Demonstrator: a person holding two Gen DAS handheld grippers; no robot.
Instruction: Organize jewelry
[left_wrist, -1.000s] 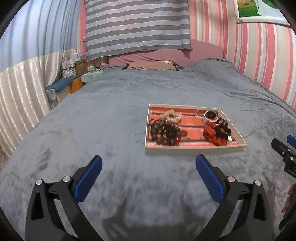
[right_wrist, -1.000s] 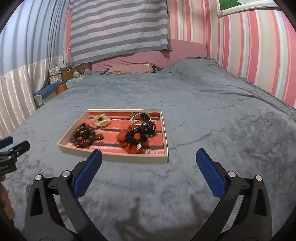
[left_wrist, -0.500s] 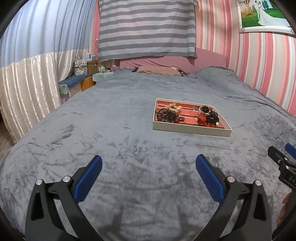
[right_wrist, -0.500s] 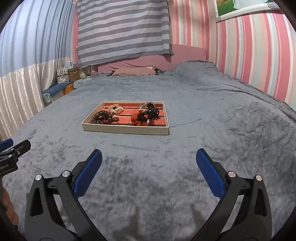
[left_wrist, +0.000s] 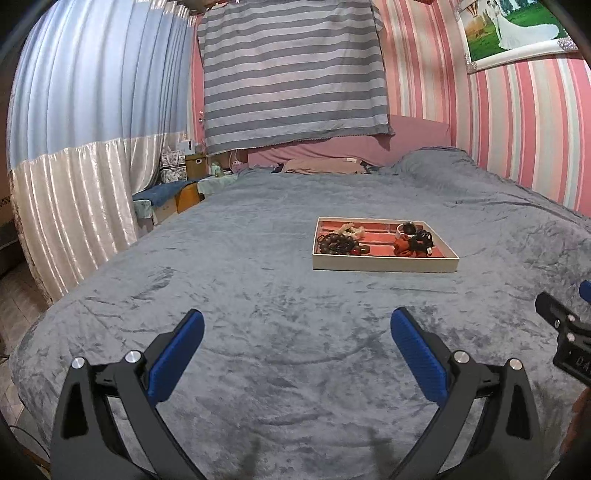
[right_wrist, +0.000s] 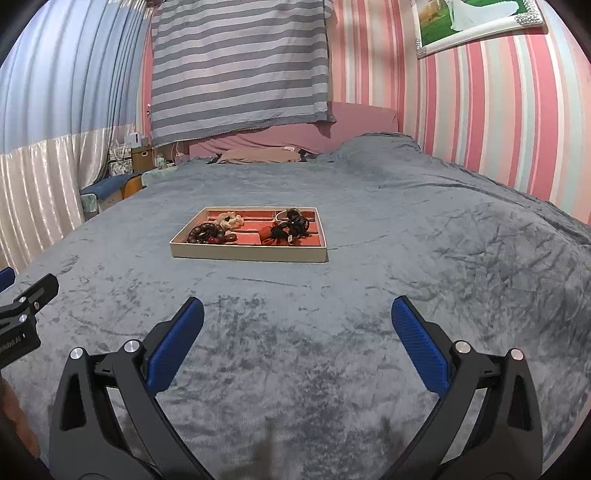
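Note:
A shallow cream tray (left_wrist: 384, 264) with a red lining lies on the grey bedspread, far ahead of both grippers; it also shows in the right wrist view (right_wrist: 247, 254). In it lie a dark brown bead bracelet (left_wrist: 335, 242) (right_wrist: 205, 233), a pale cream bracelet (left_wrist: 351, 230) (right_wrist: 229, 219), a red fabric piece (left_wrist: 403, 245) (right_wrist: 272, 236) and black bead strands (left_wrist: 421, 236) (right_wrist: 295, 223). My left gripper (left_wrist: 295, 328) is open and empty. My right gripper (right_wrist: 295, 317) is open and empty. Each gripper's body shows at the edge of the other's view.
The grey bedspread (left_wrist: 258, 295) covers a wide bed. A striped cloth (left_wrist: 291, 74) hangs at the head, over pink pillows (left_wrist: 321, 166). Curtains (left_wrist: 74, 206) and a cluttered side table (left_wrist: 192, 166) stand to the left. A pink striped wall (right_wrist: 498, 110) runs along the right.
Both grippers have pulled back and away from the tray, which now looks smaller and farther. Both stay open and empty. The tray's contents have not moved.

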